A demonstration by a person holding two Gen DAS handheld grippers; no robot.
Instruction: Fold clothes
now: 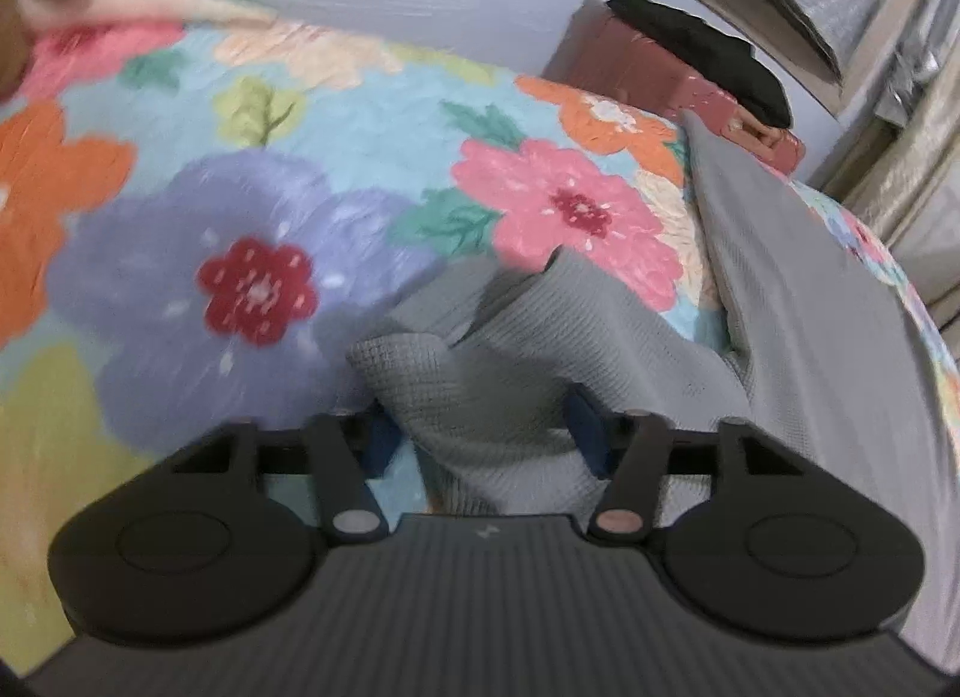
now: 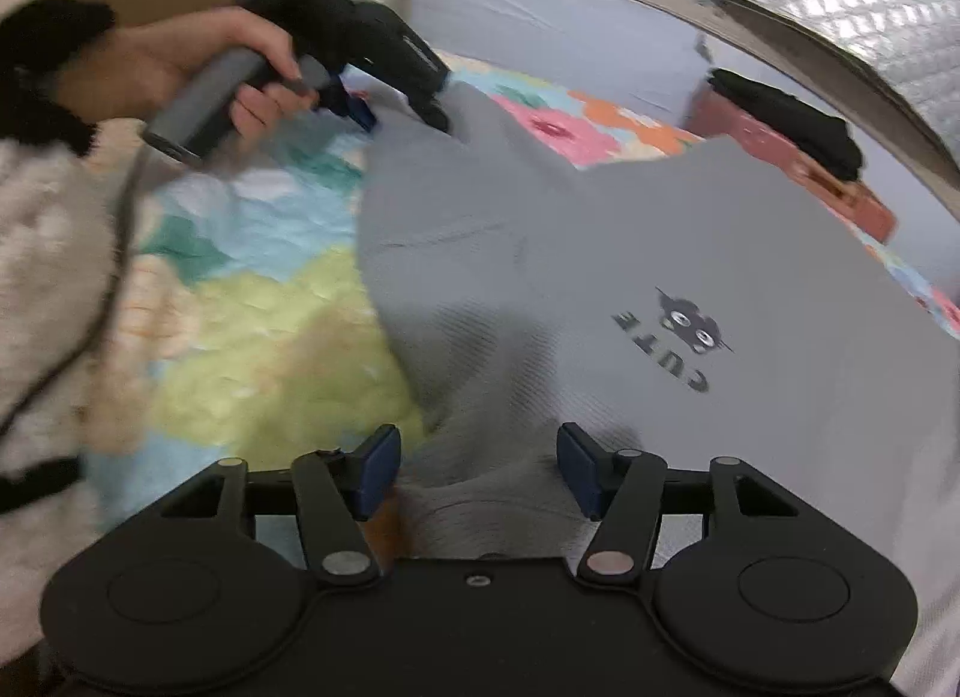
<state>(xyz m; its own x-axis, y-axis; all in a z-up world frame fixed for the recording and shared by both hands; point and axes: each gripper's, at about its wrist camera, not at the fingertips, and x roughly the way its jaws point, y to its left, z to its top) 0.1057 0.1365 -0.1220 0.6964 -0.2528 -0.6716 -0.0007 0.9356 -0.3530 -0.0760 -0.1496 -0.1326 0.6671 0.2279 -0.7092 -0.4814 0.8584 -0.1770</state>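
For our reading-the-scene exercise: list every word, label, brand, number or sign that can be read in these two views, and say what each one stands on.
"CUTE": printed in black, upside down in the right wrist view, beside a small cartoon face on the grey shirt.
Markings on the left hand-held gripper: too blurred to read.
Small mark on that hand-held gripper's body in its own wrist view: too small to read.
No other text shows.

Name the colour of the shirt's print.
Black on the grey shirt; print shows best in the right wrist view.

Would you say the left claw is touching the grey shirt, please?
Touching: in the left wrist view, the grey shirt bunches between the left claw, its blue pads pressing the fabric.
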